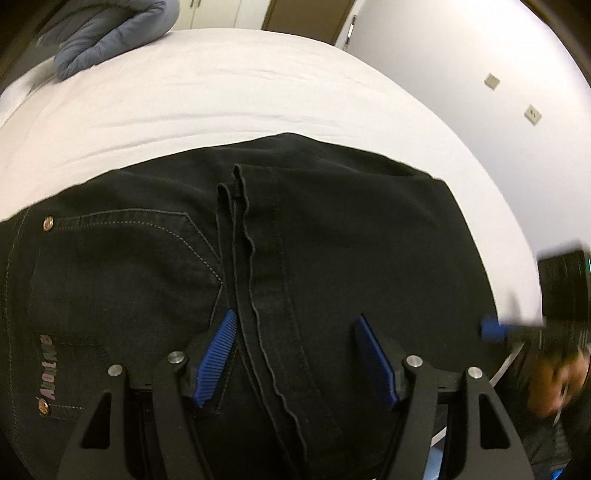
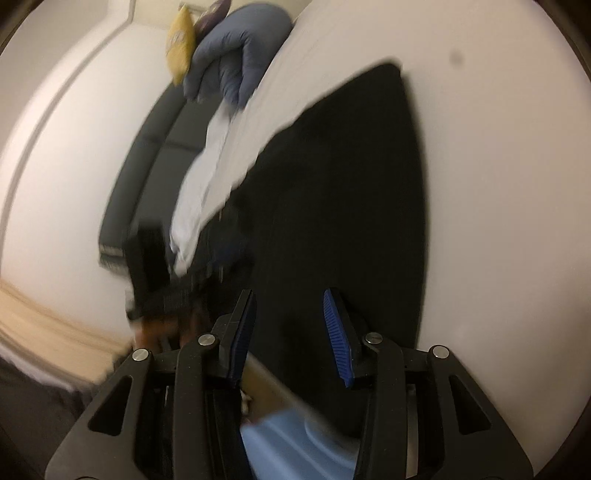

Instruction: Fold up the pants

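Black denim pants (image 1: pixel 332 236) lie folded on a white bed (image 1: pixel 221 103), back pocket and rivets at the left, the leg hems laid over the middle. My left gripper (image 1: pixel 295 325) is open just above the pants, its blue pads on either side of the hems, holding nothing. My right gripper (image 2: pixel 290 306) is open and empty over the near edge of the pants (image 2: pixel 351 184), in a blurred view. The right gripper also shows blurred at the right edge of the left wrist view (image 1: pixel 491 328).
A grey-blue puffy jacket (image 1: pixel 110 33) lies at the bed's far corner; it also shows in the right wrist view (image 2: pixel 236 62) beside a yellow bag (image 2: pixel 181 44). A dark sofa (image 2: pixel 147 166) stands along the white wall. A light blue object (image 2: pixel 295 443) lies below the right gripper.
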A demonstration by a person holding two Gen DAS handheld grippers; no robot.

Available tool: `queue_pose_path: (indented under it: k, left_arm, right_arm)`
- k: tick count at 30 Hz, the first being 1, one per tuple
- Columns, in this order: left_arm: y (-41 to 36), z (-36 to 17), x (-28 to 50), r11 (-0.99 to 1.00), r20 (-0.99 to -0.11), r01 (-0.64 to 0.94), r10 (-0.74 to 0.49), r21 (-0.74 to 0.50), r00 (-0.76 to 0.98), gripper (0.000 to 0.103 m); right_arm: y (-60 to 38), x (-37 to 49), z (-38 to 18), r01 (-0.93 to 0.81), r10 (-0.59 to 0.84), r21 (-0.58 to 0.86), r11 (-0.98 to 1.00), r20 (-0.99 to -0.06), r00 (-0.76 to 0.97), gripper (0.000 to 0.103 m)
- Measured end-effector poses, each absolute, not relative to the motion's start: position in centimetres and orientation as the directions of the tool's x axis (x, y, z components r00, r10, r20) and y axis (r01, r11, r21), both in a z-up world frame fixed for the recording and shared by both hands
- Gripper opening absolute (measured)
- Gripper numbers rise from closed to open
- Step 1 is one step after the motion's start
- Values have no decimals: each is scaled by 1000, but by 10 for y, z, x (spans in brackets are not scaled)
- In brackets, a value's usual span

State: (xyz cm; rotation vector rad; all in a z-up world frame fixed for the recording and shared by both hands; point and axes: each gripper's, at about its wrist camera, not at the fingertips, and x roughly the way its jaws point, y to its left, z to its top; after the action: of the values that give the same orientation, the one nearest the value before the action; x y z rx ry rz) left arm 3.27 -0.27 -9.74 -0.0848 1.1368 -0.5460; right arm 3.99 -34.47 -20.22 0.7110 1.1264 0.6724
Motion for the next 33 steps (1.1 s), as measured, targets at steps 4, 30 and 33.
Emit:
queue_pose_path:
  k: [4,30,33]
  left_arm:
    - [11,-95,27,870,-822,318,-472,-376,319,69]
    - [302,-132,-91,399,-533,-380,-413,-835,738,91]
    - [298,-141,-87,340,-510,-388,-445,-857,736,90]
  right_arm:
    - [-345,1,-188,-102,763,768,632,-595,252,37]
    - [-217,94,-156,-96,892,929,356,-308,329,42]
    - [-220,97,-158,-84,889,932,353,-307,339,42]
